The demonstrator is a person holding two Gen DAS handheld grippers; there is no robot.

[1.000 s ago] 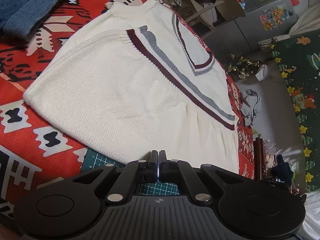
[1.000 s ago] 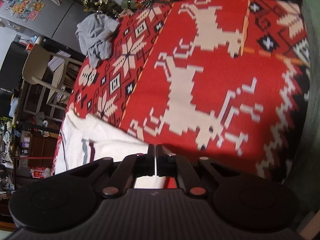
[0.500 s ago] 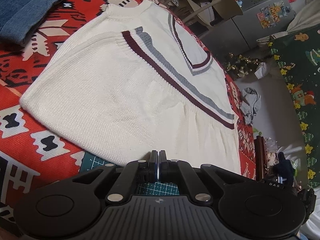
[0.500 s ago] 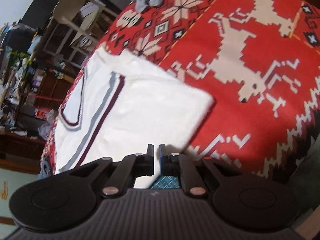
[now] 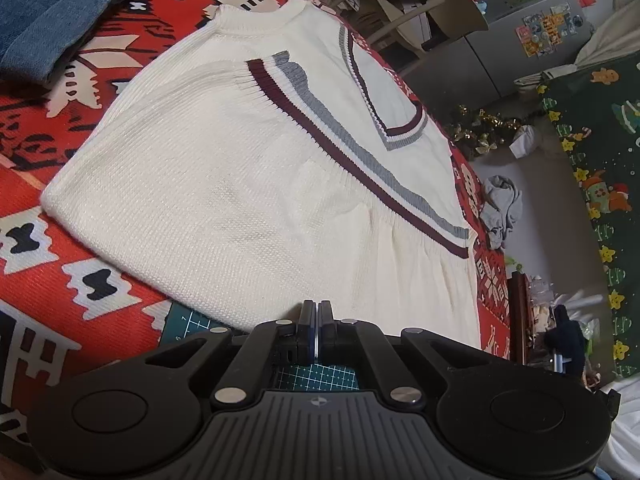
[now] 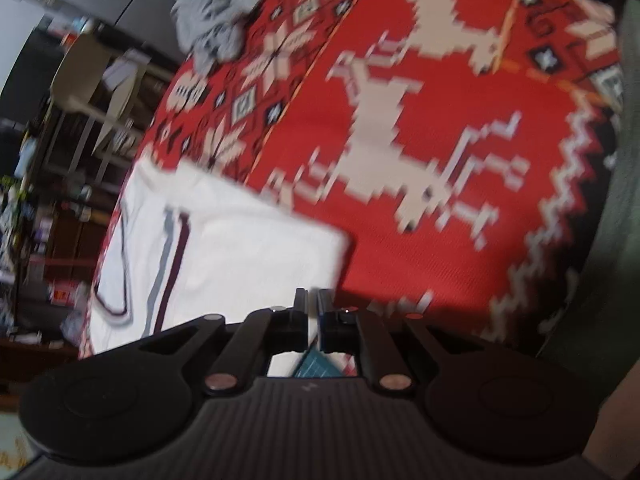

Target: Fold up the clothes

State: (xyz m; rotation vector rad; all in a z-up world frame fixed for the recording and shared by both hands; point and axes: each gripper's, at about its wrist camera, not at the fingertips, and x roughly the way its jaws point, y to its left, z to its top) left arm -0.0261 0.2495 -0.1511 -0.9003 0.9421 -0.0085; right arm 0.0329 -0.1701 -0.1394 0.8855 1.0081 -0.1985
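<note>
1. Left wrist view, landmark: white knit sweater (image 5: 256, 184), folded, lying flat on the red patterned cloth (image 5: 80, 280). Maroon and grey stripes cross its folded sleeve; a V-neck with matching trim sits at its far side.
2. Left gripper (image 5: 317, 312): fingers pressed together with no gap, at the sweater's near hem; whether they pinch any knit cannot be told.
3. Green cutting mat (image 5: 316, 376): only slivers show beneath the sweater's near edge, with a printed white grid and small numerals too tiny to read.
4. Blue denim garment (image 5: 44, 20): beyond the sweater's far left corner, cut off by the frame.
5. Grey refrigerator (image 5: 532, 28): well beyond the sweater, bearing stickers whose writing is illegible.
6. Grey crumpled cloth (image 5: 500, 208): past the sweater's right edge, at the red cloth's margin.
7. Right wrist view, blurred by motion. The same sweater (image 6: 224, 248) lies left of centre on the red cloth (image 6: 420, 240), which carries white reindeer figures.
8. Right gripper (image 6: 314, 300): jaws have just been opening, a narrow slit now between them, nothing caught there; tips sit at the sweater's near corner.
9. Grey cloth (image 6: 212, 24): beyond the sweater, on the red cloth's far edge; background shelves unreadable.
</note>
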